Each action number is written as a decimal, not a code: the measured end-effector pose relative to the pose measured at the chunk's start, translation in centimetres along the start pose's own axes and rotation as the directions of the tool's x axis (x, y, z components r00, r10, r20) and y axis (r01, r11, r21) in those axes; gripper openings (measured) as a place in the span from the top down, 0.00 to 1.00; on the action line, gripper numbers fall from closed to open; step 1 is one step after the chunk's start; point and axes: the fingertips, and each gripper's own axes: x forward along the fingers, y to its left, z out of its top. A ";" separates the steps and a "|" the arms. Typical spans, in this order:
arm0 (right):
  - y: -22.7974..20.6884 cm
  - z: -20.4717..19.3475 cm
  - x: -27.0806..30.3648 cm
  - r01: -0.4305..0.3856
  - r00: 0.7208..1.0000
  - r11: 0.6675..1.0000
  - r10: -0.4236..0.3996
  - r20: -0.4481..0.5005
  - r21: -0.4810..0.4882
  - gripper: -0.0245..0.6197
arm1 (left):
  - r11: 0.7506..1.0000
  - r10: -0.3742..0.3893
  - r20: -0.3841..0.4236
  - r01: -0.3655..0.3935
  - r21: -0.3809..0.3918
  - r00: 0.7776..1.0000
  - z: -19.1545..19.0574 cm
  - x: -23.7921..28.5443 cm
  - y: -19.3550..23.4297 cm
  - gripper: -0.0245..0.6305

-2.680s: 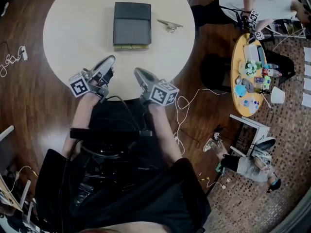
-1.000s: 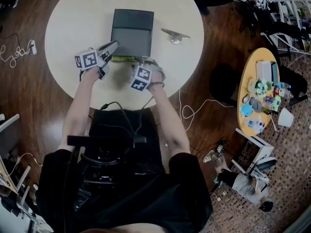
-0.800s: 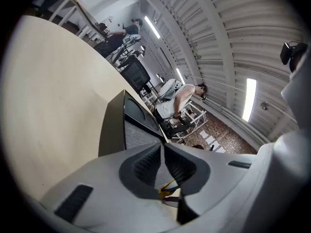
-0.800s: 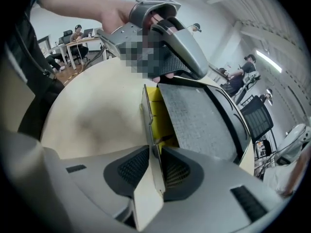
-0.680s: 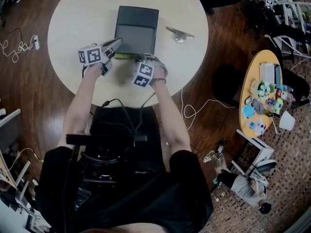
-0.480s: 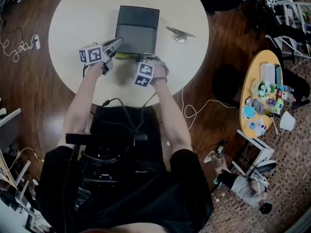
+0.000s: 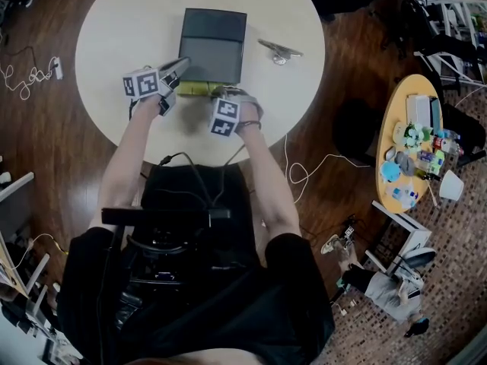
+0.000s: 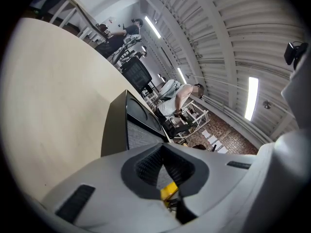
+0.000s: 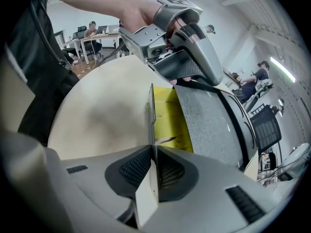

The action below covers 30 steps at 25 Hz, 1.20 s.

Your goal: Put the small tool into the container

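A dark grey box (image 7: 213,40) lies on the round cream table (image 7: 122,29), with a yellow drawer (image 7: 196,89) showing at its near end. The small metal tool (image 7: 278,51) lies on the table to the right of the box, apart from both grippers. My left gripper (image 7: 183,65) is at the box's near left corner, its jaws closed on the lid edge (image 8: 163,171). My right gripper (image 9: 153,166) has just been closing and is shut on the drawer's thin pale front panel (image 9: 151,125). The yellow floor (image 9: 170,115) lies beyond it.
Cables lie on the wooden floor left (image 7: 30,74) and right (image 7: 300,169) of the table. A small yellow table (image 7: 407,143) crowded with several objects stands at the right. People sit at the far right.
Both grippers came up from the table's near edge to the box's near end. In the last half second they barely move. The yellow strip shows slightly wider.
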 end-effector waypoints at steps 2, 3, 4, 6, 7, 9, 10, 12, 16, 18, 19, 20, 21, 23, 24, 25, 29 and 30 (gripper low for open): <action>0.3 0.0 -0.1 -0.006 1.000 1.000 0.006 -0.003 -0.001 0.90 | 1.000 -0.001 0.000 0.001 -0.003 1.000 0.0 0.0 0.1 0.97; 0.5 0.0 -0.1 -0.009 1.000 1.000 0.009 -0.002 -0.002 0.90 | 1.000 -0.003 0.000 0.003 -0.006 1.000 0.0 0.0 0.1 0.97; 0.7 0.0 -0.2 -0.011 1.000 1.000 0.011 -0.001 -0.002 0.90 | 1.000 -0.005 0.001 0.005 -0.008 1.000 0.0 0.0 0.1 0.97; 1.1 -0.1 -0.3 -0.014 1.000 1.000 0.014 -0.002 -0.001 0.90 | 1.000 -0.009 0.001 0.009 -0.013 1.000 0.0 0.1 0.0 0.97; 1.3 -0.1 -0.3 -0.014 1.000 1.000 0.014 -0.002 -0.001 0.90 | 1.000 -0.010 0.001 0.010 -0.016 1.000 0.0 0.1 0.0 0.97; 1.6 -0.1 -0.3 -0.016 1.000 1.000 0.016 -0.002 0.001 0.90 | 1.000 -0.013 0.002 0.014 -0.020 1.000 0.0 0.1 0.0 0.97; 1.7 -0.1 -0.3 -0.016 1.000 1.000 0.016 -0.002 0.003 0.90 | 1.000 -0.015 0.003 0.015 -0.022 1.000 0.0 0.1 0.0 0.97; 1.9 -0.1 -0.4 -0.018 1.000 1.000 0.018 -0.001 0.005 0.90 | 0.999 -0.018 0.005 0.018 -0.027 1.000 -0.1 0.1 0.0 0.97; 2.1 -0.2 -0.5 -0.020 1.000 1.000 0.020 -0.007 0.004 0.90 | 0.999 -0.023 0.009 0.023 -0.028 1.000 0.0 0.1 -0.1 0.97; 2.2 -0.2 -0.6 -0.023 1.000 1.000 0.023 -0.009 0.004 0.90 | 0.999 -0.024 0.009 0.025 -0.030 1.000 0.0 0.1 -0.2 0.97; 2.3 -0.3 -0.6 -0.024 1.000 1.000 0.024 -0.011 0.003 0.90 | 0.999 -0.025 0.008 0.025 -0.032 1.000 0.0 0.1 -0.2 0.97; 2.4 -0.3 -0.6 -0.025 1.000 1.000 0.025 -0.012 0.003 0.90 | 0.999 -0.025 0.008 0.026 -0.035 1.000 0.0 0.2 -0.2 0.97; 2.5 -0.3 -0.6 -0.026 1.000 1.000 0.026 -0.014 0.002 0.90 | 0.999 -0.027 0.008 0.027 -0.036 1.000 0.0 0.2 -0.1 0.97; 2.7 -0.3 -0.6 -0.027 1.000 1.000 0.027 -0.016 0.002 0.90 | 0.999 -0.031 0.009 0.031 -0.034 0.999 0.1 0.2 -0.2 0.97; 2.9 -0.3 -0.7 -0.028 0.999 1.000 0.028 -0.016 0.003 0.90 | 0.999 -0.032 0.009 0.033 -0.031 0.999 0.1 0.2 -0.2 0.97; 3.0 -0.3 -0.7 -0.029 0.999 1.000 0.029 -0.016 0.003 0.90 | 0.999 -0.033 0.010 0.034 -0.030 0.999 0.1 0.2 -0.2 0.97; 3.5 -0.3 -0.8 -0.035 0.999 0.999 0.035 -0.018 0.005 0.90 | 0.999 -0.033 0.010 0.033 -0.036 0.999 0.1 0.2 -0.2 0.97; 3.7 -0.3 -0.8 -0.036 0.999 0.999 0.036 -0.019 0.006 0.90 | 0.999 -0.033 0.010 0.033 -0.037 0.999 0.1 0.2 -0.2 0.97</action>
